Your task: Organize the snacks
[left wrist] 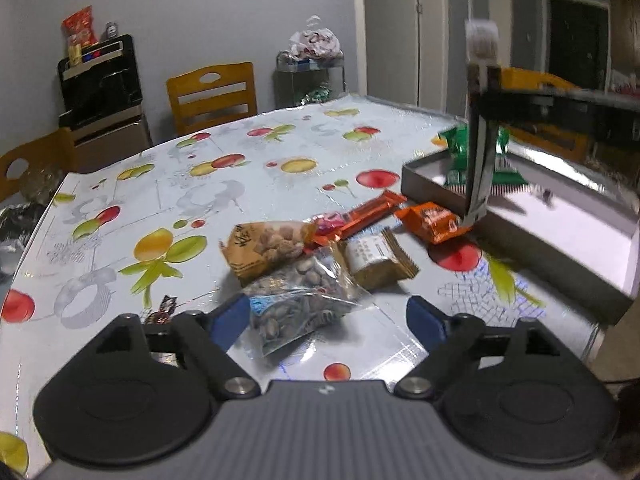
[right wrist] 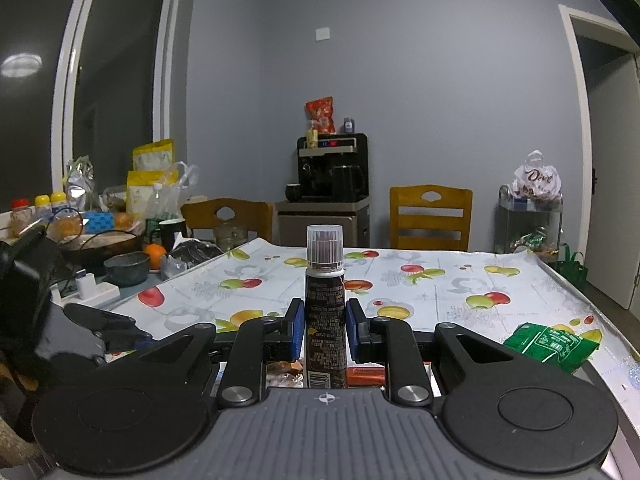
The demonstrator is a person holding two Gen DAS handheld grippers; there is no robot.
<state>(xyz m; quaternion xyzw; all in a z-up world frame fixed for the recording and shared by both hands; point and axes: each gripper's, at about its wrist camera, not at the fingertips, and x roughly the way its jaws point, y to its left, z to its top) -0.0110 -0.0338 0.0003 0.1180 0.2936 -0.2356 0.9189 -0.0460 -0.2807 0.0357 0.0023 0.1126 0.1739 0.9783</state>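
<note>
In the left wrist view my left gripper (left wrist: 328, 320) stands open and low over the fruit-print table (left wrist: 240, 184). A clear bag of nuts (left wrist: 296, 312) lies between its blue fingers, close to the left one. Beyond it sit a brown peanut bag (left wrist: 268, 244), a tan packet (left wrist: 380, 260), an orange bar (left wrist: 368, 212) and an orange packet (left wrist: 434, 222). A grey tray (left wrist: 432, 190) at the right holds a green packet (left wrist: 460, 152). My right gripper (right wrist: 325, 328) is shut on an upright dark tube (right wrist: 325, 300) with a clear cap, and the tube (left wrist: 478, 152) hangs over the tray's near corner.
Two wooden chairs (right wrist: 430, 216) and a black drinks machine (right wrist: 332, 172) stand behind the table. The table's far left end is crowded with a bowl (right wrist: 126, 266), bottles and bags. A small dark candy (left wrist: 166, 308) lies by my left finger. The green packet (right wrist: 548, 344) is at the right.
</note>
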